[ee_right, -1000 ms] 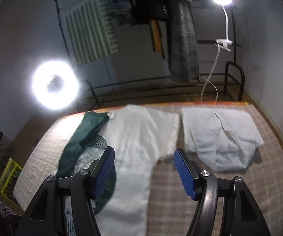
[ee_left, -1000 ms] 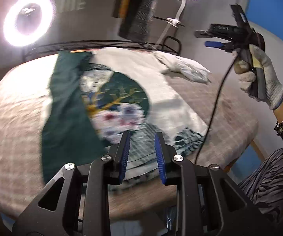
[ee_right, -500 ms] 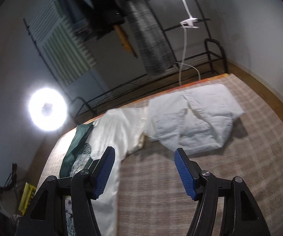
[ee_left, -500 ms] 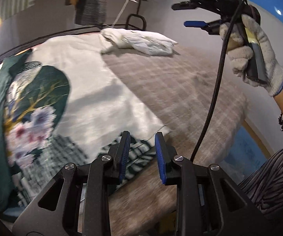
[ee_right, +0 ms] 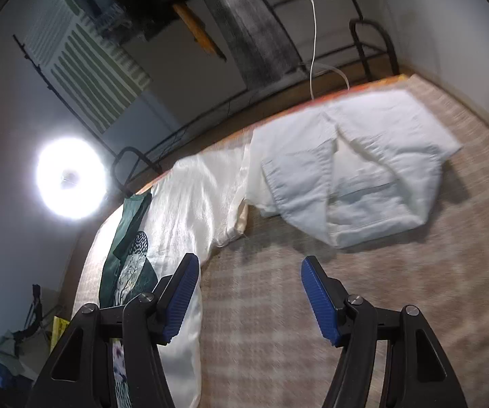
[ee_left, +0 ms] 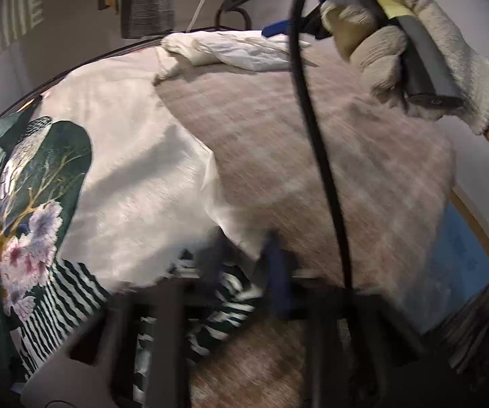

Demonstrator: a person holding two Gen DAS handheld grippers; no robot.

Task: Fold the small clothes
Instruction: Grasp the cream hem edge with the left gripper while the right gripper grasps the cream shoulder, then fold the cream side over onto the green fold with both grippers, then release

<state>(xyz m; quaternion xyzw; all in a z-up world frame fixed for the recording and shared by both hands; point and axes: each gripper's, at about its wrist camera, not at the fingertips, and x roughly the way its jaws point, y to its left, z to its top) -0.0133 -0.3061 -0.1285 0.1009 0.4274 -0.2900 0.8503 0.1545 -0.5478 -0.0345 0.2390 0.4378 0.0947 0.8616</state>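
Note:
A cream satin garment (ee_left: pixel 132 170) with a dark green floral and striped print lies spread on the checked bed; it also shows in the right wrist view (ee_right: pixel 193 190). My left gripper (ee_left: pixel 244 265) is blurred by motion, with a gap between its blue fingers, right over the garment's near striped hem (ee_left: pixel 224 292). My right gripper (ee_right: pixel 247 295) is open and empty, held above the bare bed surface to the right of the garment. In the left wrist view a gloved hand (ee_left: pixel 424 51) holds it high at the upper right.
A folded pale blue-white garment (ee_right: pixel 356 173) lies at the far side of the bed (ee_right: pixel 414 306). A ring light (ee_right: pixel 70 178) glares at left. A black rail and hanging clothes (ee_right: pixel 251 23) stand behind the bed. A black cable (ee_left: pixel 315 136) crosses the left view.
My left gripper has dropped toward the garment's near hem and is now motion-blurred. My right gripper has swung right and lower, toward the bare bed and the folded pale garment.

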